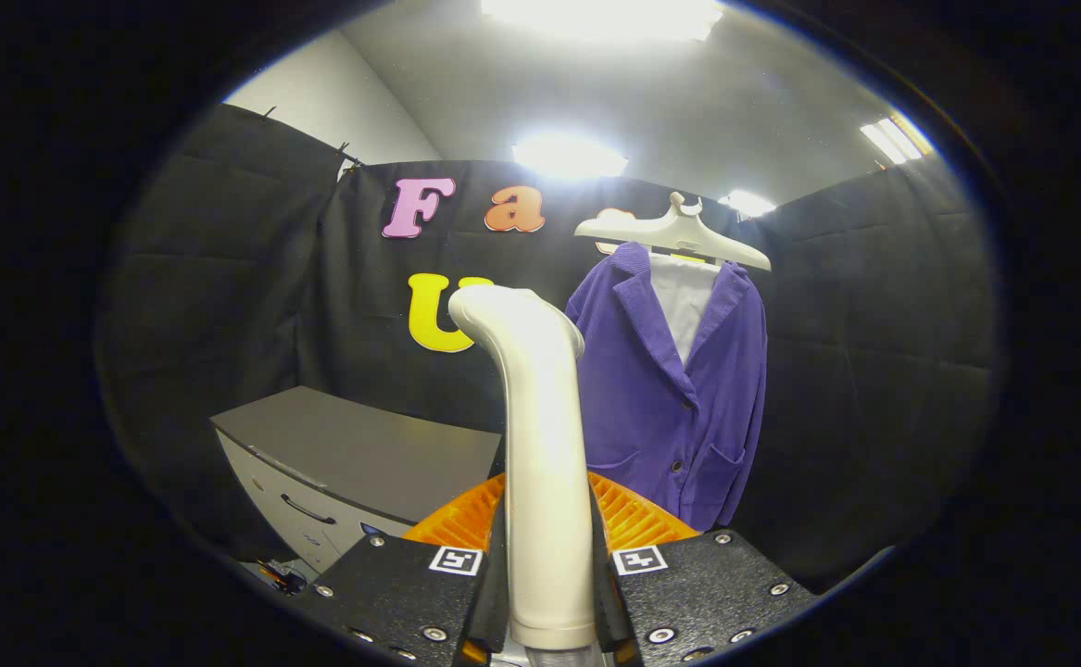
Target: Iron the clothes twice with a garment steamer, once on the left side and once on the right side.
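fingers (547, 593): clamped on steamer (540, 445) handle
steamer: long axis upright, head bent left
jacket (674, 398): beyond fingers, right, on hanger (674, 232)

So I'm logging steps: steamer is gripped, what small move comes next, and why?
Probably carry the white garment steamer, clamped between both fingers, forward and rightward toward the purple corduroy jacket. The jacket hangs beyond the steamer on a white plastic hanger, apart from its head, so no ironing pass can start yet.
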Motion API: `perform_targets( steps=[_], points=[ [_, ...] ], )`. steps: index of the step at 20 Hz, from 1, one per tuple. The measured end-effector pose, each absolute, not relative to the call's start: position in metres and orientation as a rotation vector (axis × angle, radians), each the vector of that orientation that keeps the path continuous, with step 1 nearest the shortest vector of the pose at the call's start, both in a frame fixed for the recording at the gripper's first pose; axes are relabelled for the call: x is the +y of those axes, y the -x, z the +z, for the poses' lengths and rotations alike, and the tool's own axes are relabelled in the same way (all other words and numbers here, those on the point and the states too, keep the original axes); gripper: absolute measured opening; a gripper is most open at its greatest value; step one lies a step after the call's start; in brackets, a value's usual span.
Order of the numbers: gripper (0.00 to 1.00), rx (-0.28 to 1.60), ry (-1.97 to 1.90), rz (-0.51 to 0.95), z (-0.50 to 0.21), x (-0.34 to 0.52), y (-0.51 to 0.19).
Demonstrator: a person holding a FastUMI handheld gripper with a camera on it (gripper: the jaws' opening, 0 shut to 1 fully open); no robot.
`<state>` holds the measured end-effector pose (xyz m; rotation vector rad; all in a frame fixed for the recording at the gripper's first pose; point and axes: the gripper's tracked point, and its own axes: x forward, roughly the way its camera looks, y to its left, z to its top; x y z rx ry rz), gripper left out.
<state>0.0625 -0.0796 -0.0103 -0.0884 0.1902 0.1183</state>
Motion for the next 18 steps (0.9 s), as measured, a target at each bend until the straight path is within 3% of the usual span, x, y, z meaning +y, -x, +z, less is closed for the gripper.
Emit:
perform_targets(
  steps=[18],
  points=[
    [0.36, 0.147, 0.098, -0.151, 0.027, -0.123, -0.208]
  ],
)
